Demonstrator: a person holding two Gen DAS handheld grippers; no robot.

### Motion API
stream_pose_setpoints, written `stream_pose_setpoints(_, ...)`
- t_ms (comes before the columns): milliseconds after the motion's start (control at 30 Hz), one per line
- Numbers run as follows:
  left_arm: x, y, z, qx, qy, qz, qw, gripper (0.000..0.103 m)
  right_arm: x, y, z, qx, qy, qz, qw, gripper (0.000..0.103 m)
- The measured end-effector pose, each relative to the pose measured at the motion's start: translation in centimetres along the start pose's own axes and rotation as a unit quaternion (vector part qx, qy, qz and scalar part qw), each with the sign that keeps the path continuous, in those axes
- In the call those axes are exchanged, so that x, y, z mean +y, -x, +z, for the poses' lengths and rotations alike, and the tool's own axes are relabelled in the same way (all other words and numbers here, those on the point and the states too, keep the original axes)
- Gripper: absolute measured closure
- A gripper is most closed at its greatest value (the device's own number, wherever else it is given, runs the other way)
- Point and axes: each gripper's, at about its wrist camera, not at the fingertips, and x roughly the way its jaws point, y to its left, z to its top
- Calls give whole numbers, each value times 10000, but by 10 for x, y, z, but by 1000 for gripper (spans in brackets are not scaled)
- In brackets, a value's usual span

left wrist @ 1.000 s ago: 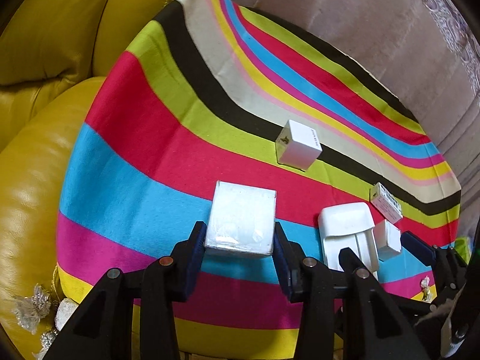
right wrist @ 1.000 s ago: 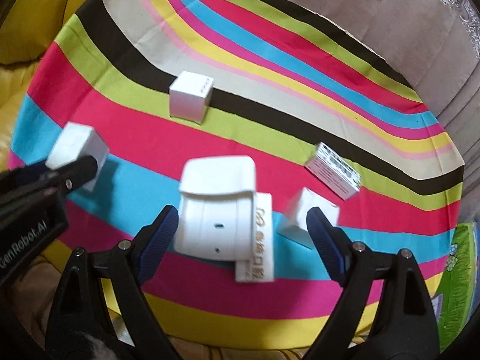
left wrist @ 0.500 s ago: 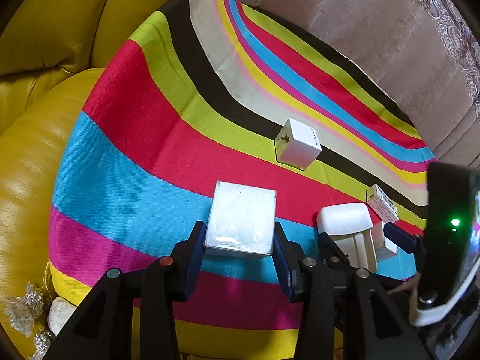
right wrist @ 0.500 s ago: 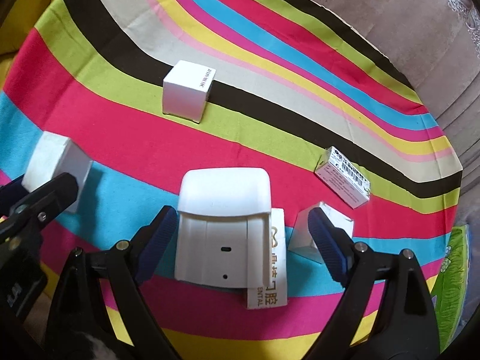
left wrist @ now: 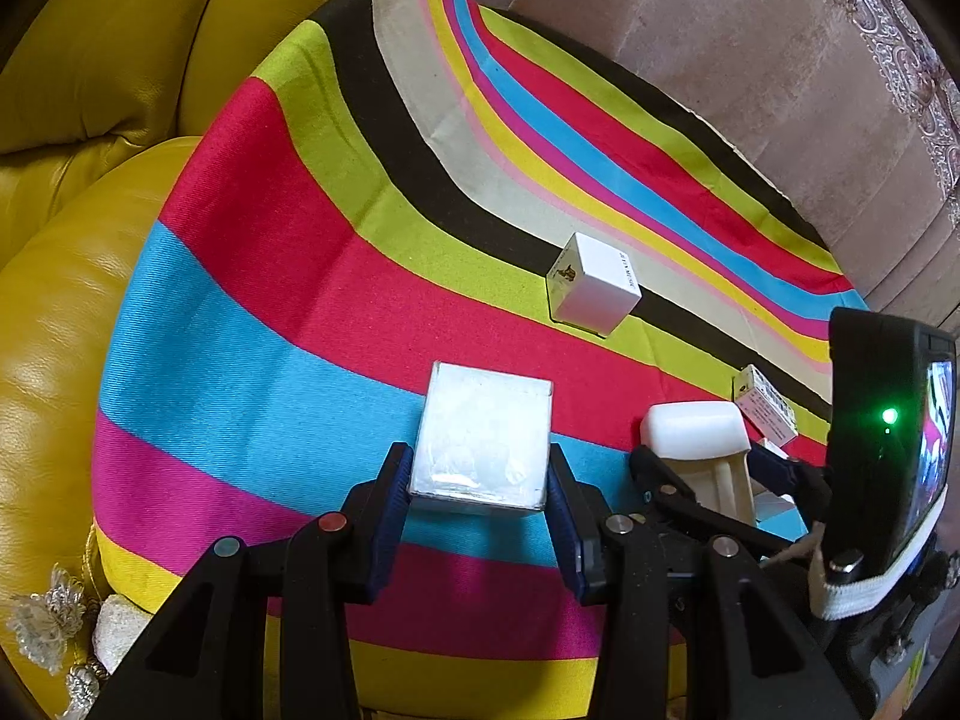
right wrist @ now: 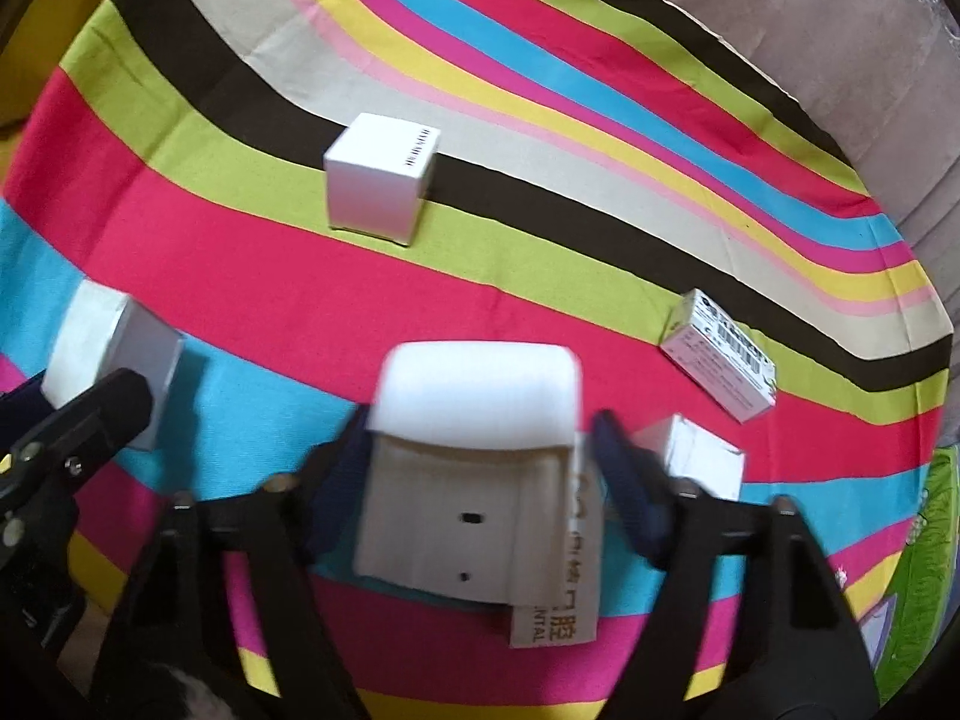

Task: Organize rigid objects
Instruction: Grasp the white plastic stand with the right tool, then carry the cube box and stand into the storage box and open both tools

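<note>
My left gripper [left wrist: 480, 495] is shut on a white plastic-wrapped box [left wrist: 483, 441], its blue pads pressed on both sides, over the striped cloth [left wrist: 270, 300]. My right gripper [right wrist: 480, 480] has closed in around a white moulded device [right wrist: 474, 462] that lies on a flat labelled carton [right wrist: 555, 612]; the pads sit at its sides. That device also shows in the left wrist view [left wrist: 696, 435]. A white cube box [right wrist: 381, 186] stands farther back on the cloth.
A small barcode box [right wrist: 720, 357] and a small white box [right wrist: 699, 456] lie at the right. Yellow leather cushions [left wrist: 90, 120] border the cloth on the left. Brown upholstery [left wrist: 720, 48] runs behind. A green packet [right wrist: 918, 540] lies at the right edge.
My right gripper moved forward over the white device and its jaws narrowed from wide open to its sides. My left gripper kept its hold on the wrapped box.
</note>
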Motion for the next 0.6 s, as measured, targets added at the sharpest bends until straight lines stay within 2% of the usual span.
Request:
stream_pose_setpoints(167, -1, 1, 0, -41, -24, -13, 10000, 59, 4, 6, -3, -14, 67, 79, 9999, 35)
stream_pose_setpoints(367, -7, 20, -1, -410, -118, -84, 9991, 60, -4, 41, -9, -415, -40, 155, 9990, 35)
stream_pose_setpoints(600, -37, 42, -14, -533, -275, -441, 9972, 60, -35, 84, -33, -744, -394, 201, 9963, 35)
